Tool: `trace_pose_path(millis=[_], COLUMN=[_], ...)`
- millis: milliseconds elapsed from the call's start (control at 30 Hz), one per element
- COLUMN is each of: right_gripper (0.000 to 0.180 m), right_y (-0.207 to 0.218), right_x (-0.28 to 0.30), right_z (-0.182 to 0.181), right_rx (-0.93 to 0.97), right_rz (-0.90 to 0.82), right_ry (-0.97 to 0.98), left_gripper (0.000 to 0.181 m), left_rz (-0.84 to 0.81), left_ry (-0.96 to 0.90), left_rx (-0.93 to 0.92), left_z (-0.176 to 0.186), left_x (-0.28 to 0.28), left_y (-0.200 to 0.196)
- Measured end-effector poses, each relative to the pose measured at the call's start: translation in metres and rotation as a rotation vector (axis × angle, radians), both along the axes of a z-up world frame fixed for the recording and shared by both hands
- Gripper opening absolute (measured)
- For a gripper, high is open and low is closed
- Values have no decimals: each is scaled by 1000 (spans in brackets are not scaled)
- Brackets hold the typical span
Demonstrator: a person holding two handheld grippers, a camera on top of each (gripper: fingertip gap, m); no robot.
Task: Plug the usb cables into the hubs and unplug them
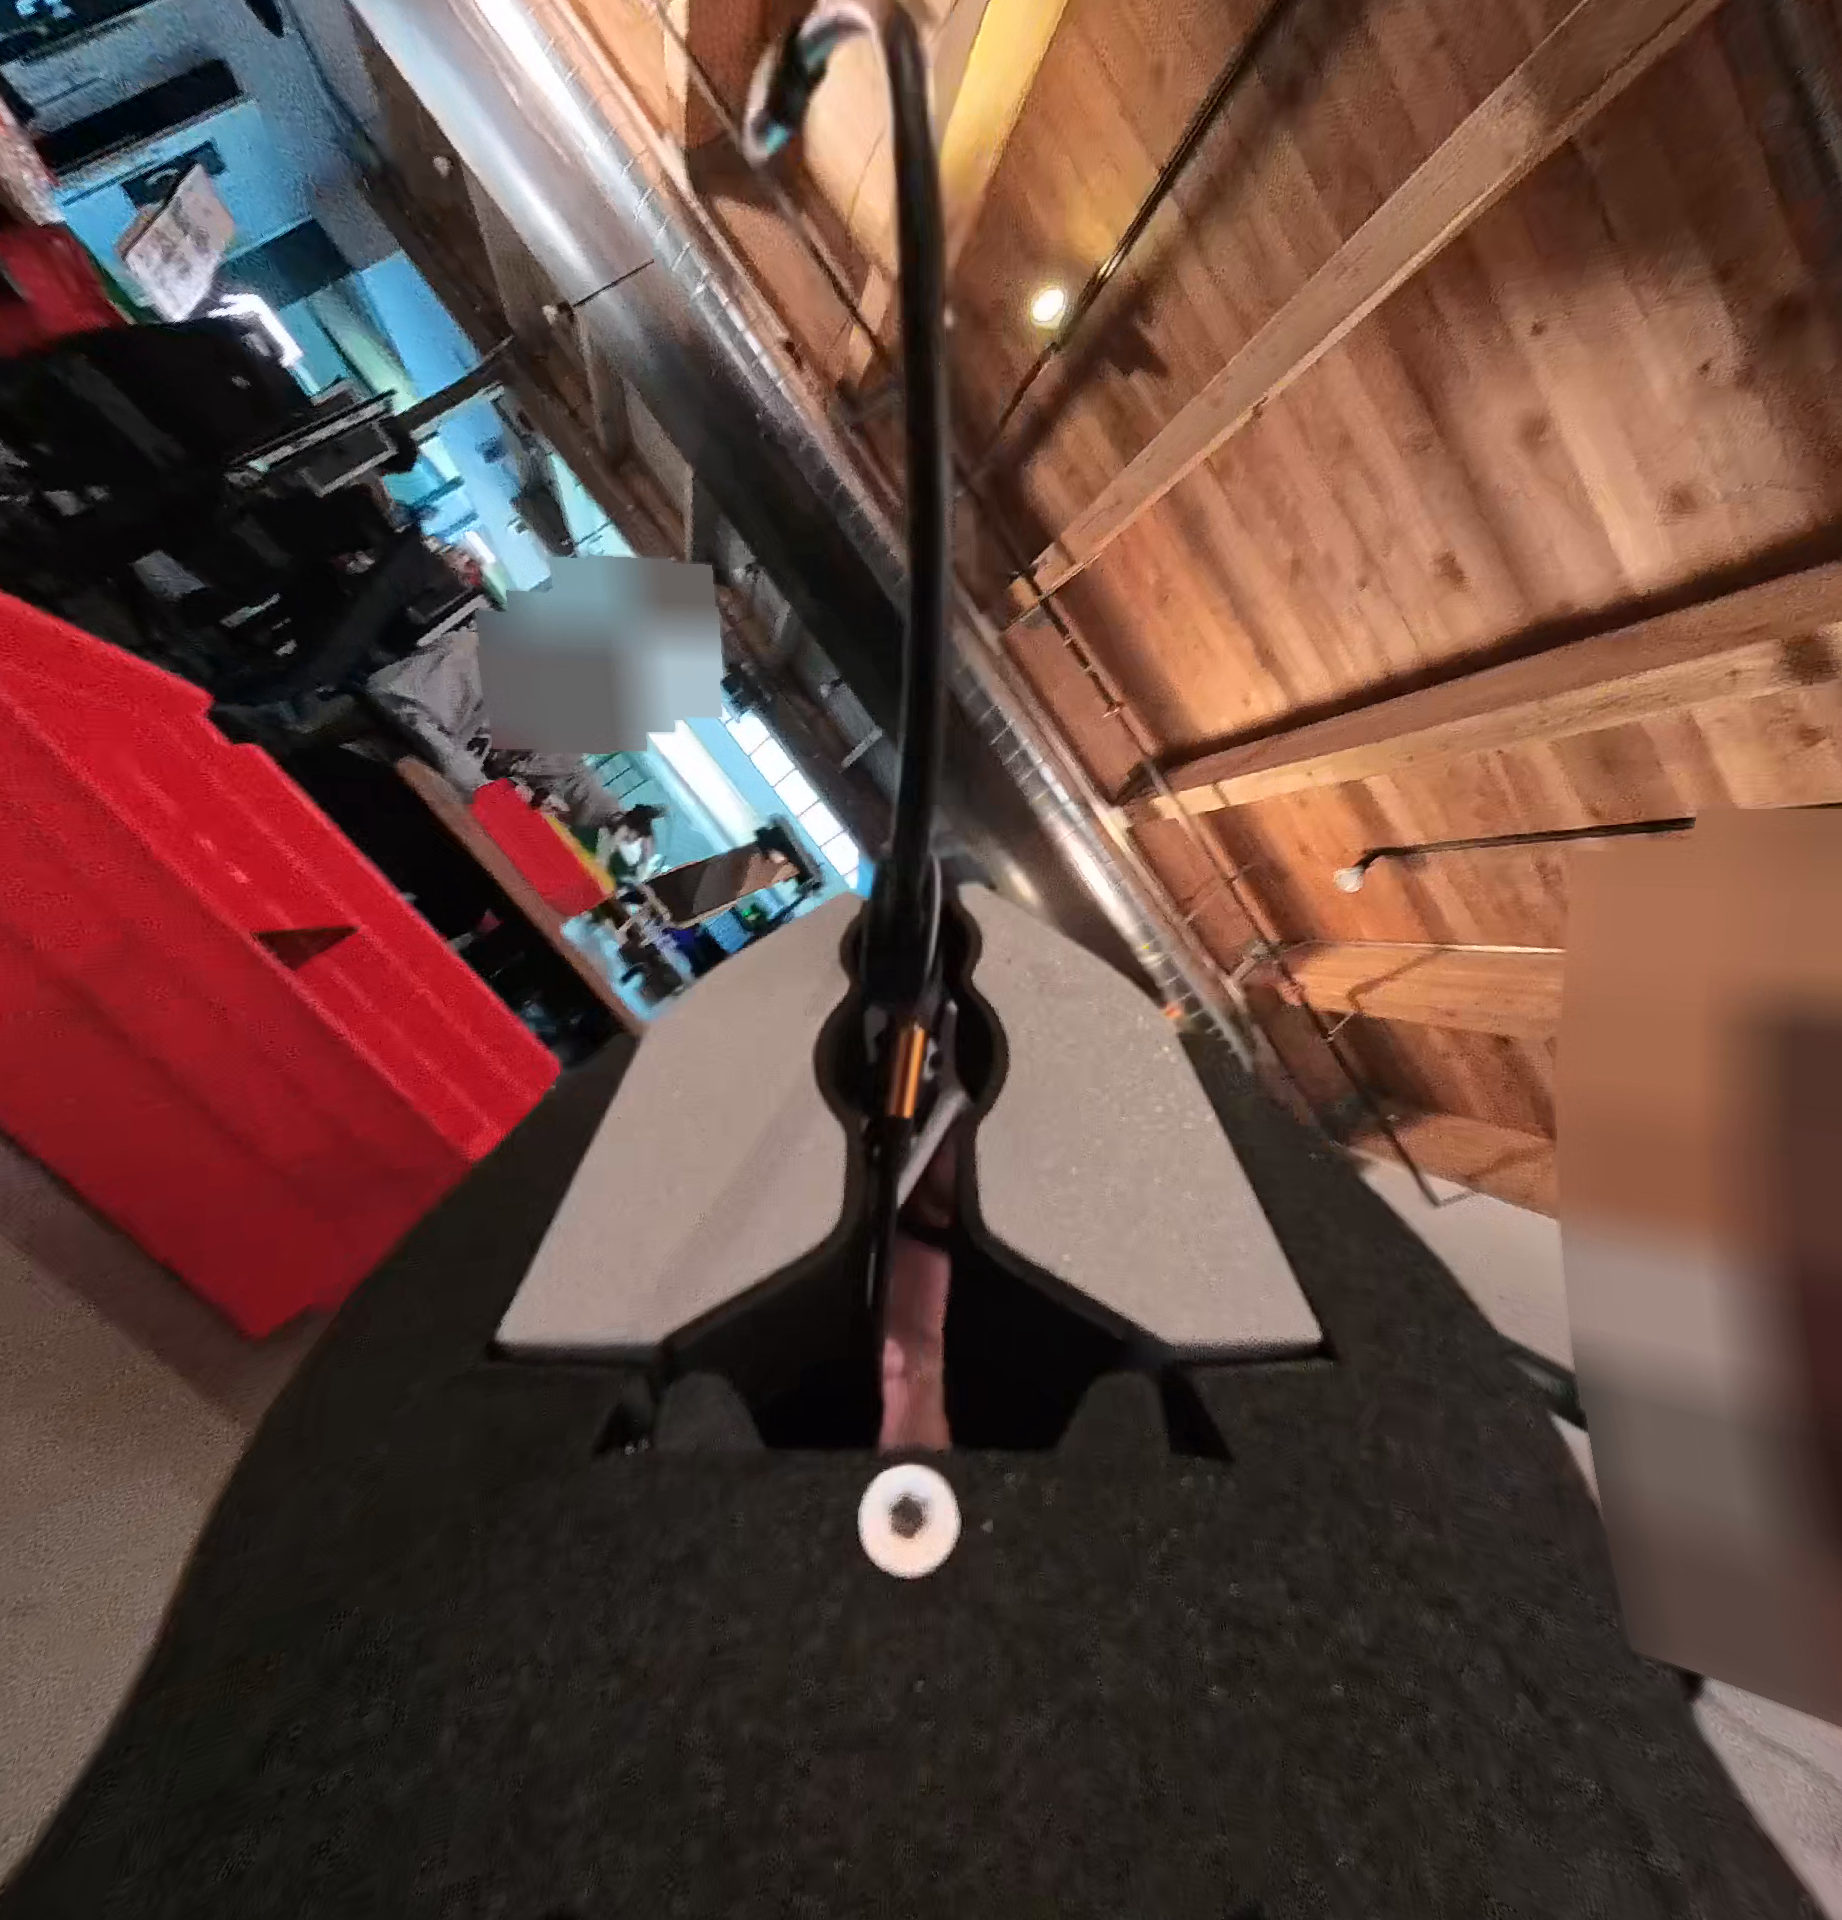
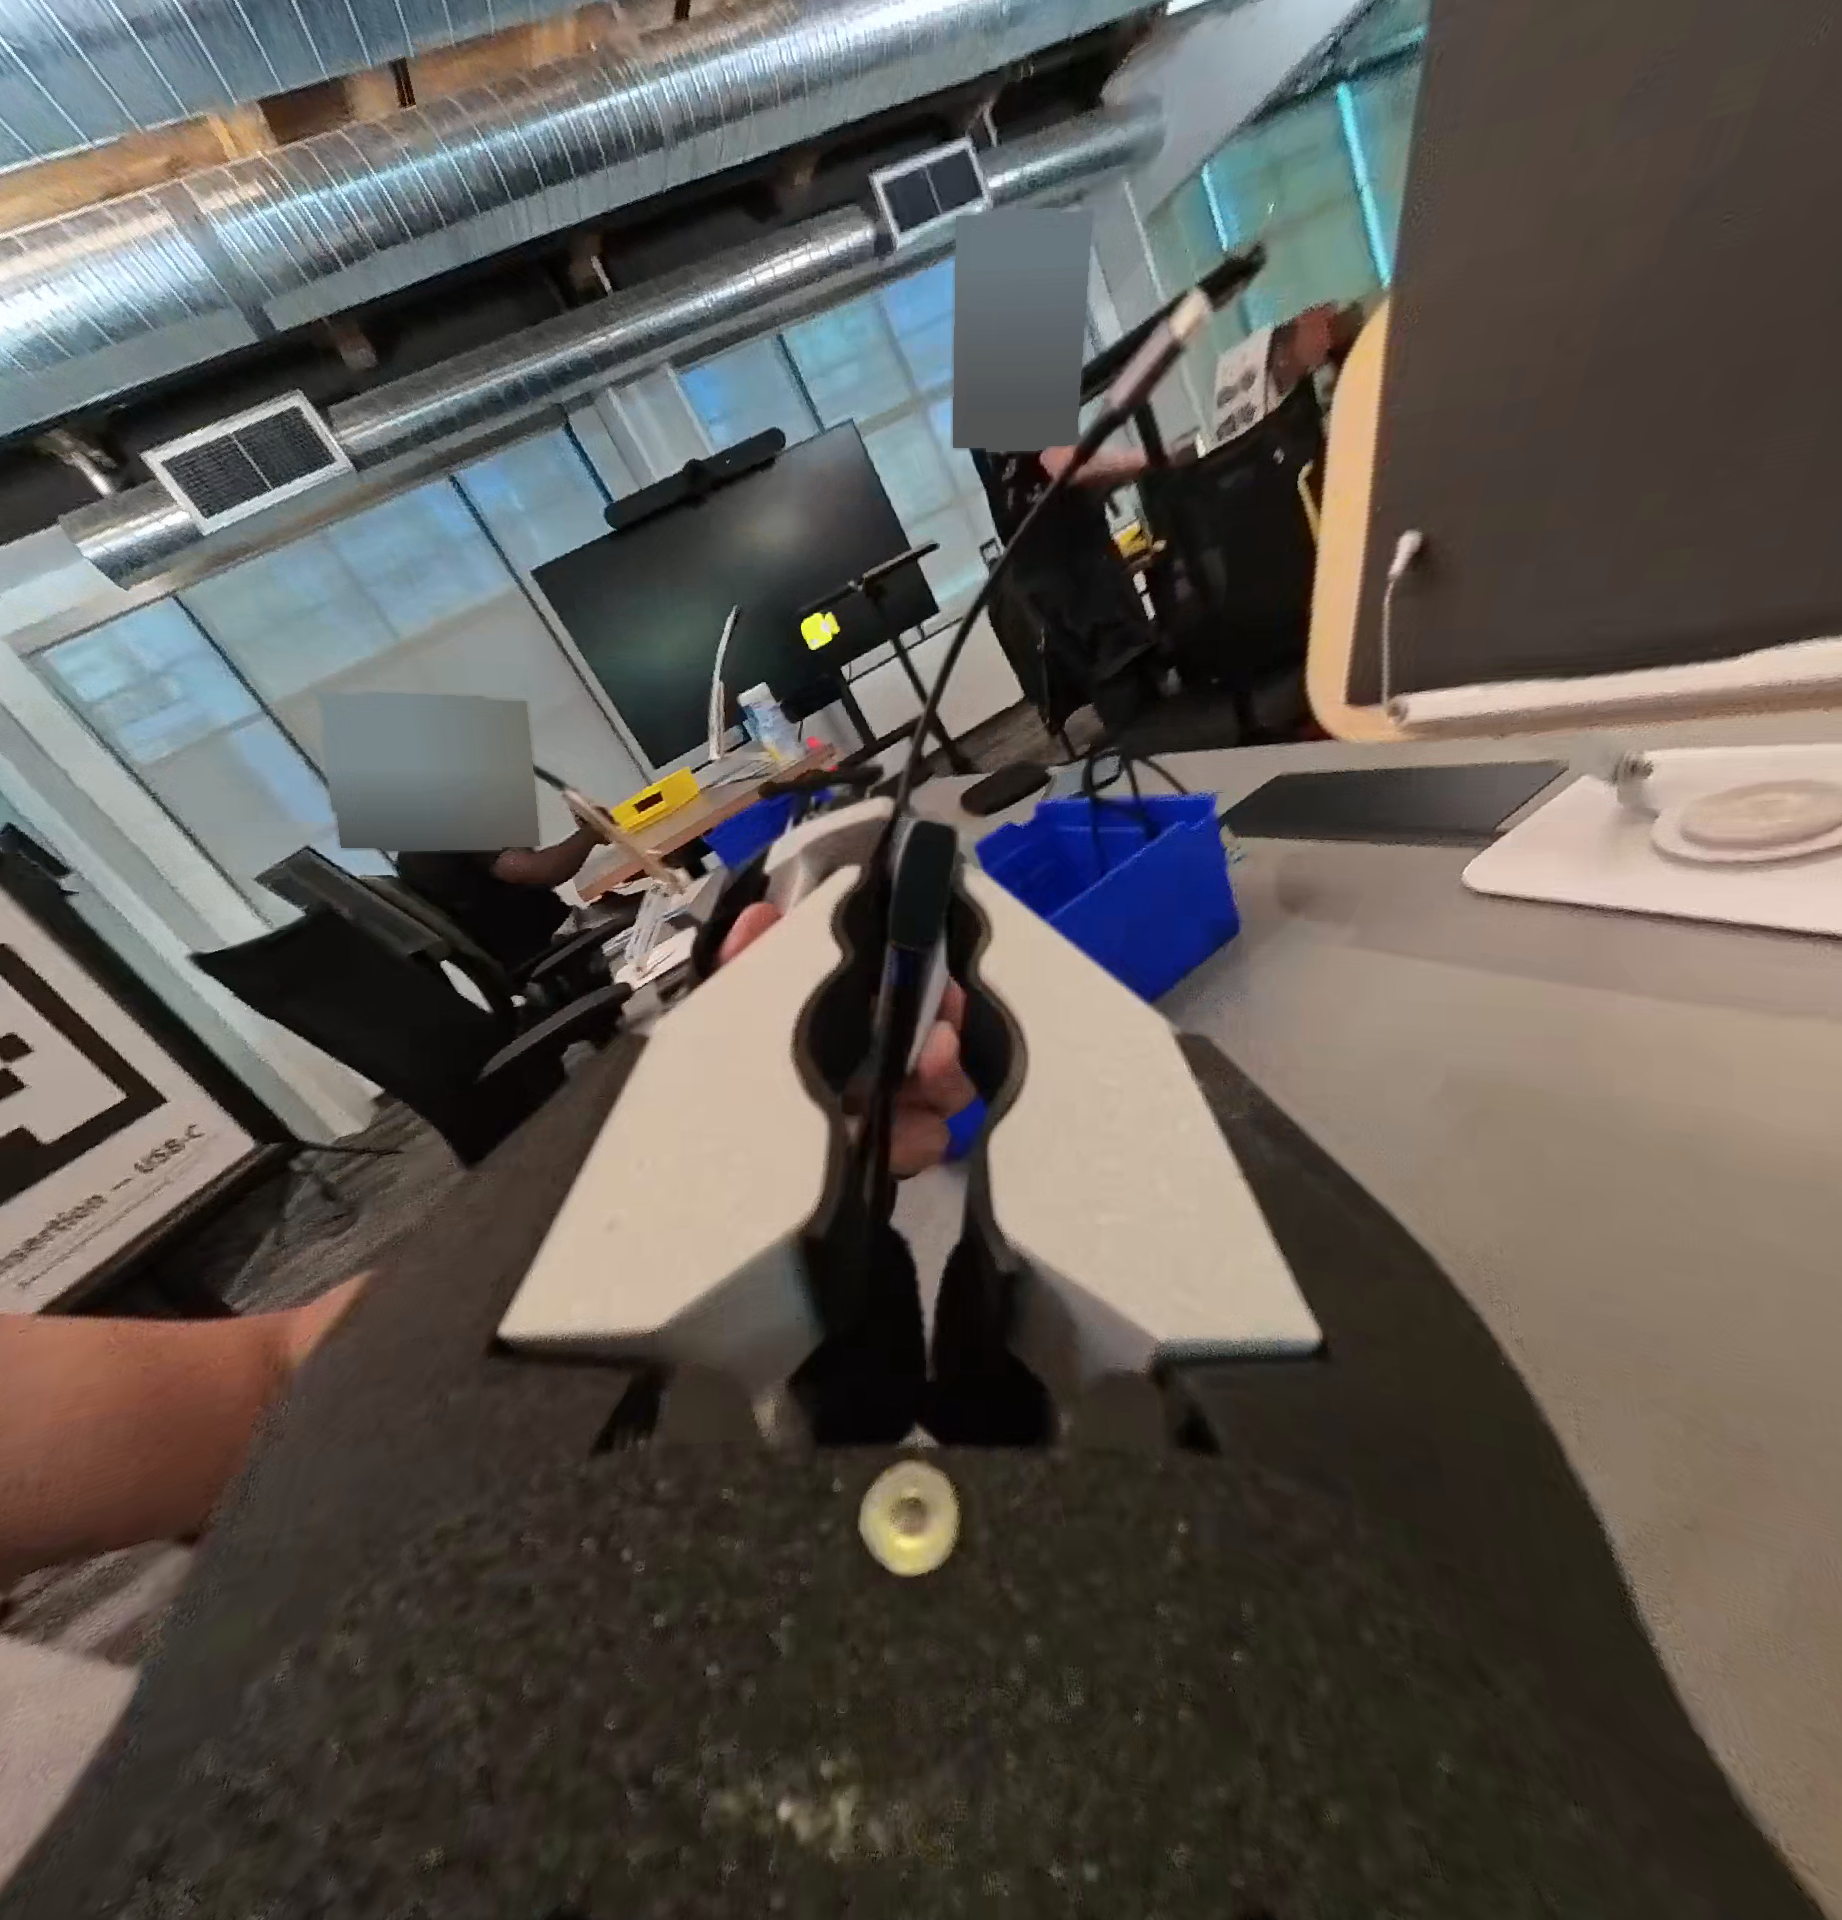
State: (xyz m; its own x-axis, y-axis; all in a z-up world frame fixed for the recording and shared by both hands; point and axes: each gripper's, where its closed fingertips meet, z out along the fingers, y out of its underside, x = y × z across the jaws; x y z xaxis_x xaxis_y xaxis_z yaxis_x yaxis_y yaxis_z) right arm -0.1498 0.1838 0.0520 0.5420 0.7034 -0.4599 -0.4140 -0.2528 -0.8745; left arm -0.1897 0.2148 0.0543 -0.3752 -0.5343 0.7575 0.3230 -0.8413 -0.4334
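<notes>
In the left wrist view my left gripper (image 1: 912, 920) points up towards the ceiling. It is shut on a black USB cable (image 1: 919, 468) near the cable's orange-gold collar (image 1: 904, 1070). The cable rises straight out of the fingers and curls over at the top of the frame. In the right wrist view my right gripper (image 2: 912, 868) is shut on a small black hub (image 2: 922, 909). The hub's thin black lead (image 2: 1000, 613) arcs up to a silver plug (image 2: 1166, 343) hanging free in the air. A hand (image 2: 922, 1127) shows just behind the fingers.
A red bin (image 1: 190, 935) stands at the left under the wooden ceiling (image 1: 1416, 468). A blue bin (image 2: 1114, 899) sits on the grey table (image 2: 1519, 1091), beside a white stand base (image 2: 1727, 842) and a dark screen back (image 2: 1623, 312). A forearm (image 2: 117, 1423) is at lower left. Spacing between my two grippers at the tips: around 6 cm.
</notes>
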Motion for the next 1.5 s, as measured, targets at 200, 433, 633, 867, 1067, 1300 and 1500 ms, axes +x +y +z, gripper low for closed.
trace_pose_path(millis=[200,433,633,867,1067,1300,1500], right_gripper=[8,8,8,11,11,22,18], right_y=[20,21,11,16,-16,12,26], right_x=[24,-6,-37,-29,-41,-64,-52], right_z=[-24,-57,-64,-71,-58,-107,-86], right_rx=[-187,-382,-390,-200,20,-231,-152], right_rz=[10,201,263,40,-110,-115,-176], right_ry=[104,165,79,-230,-398,-235,-201], left_gripper=[31,39,49,20,20,20,20], left_rz=[95,322,222,268,382,392,378], left_ry=[600,1158,1356,1292,1096,936,980], left_rx=[534,1401,1416,1066,590,403,488], left_z=[-69,-53,-97,-113,-123,-121,-124], left_x=[-9,-18,3,4,-12,-13,-3], left_y=[-41,-39,-14,-4,30,27,14])
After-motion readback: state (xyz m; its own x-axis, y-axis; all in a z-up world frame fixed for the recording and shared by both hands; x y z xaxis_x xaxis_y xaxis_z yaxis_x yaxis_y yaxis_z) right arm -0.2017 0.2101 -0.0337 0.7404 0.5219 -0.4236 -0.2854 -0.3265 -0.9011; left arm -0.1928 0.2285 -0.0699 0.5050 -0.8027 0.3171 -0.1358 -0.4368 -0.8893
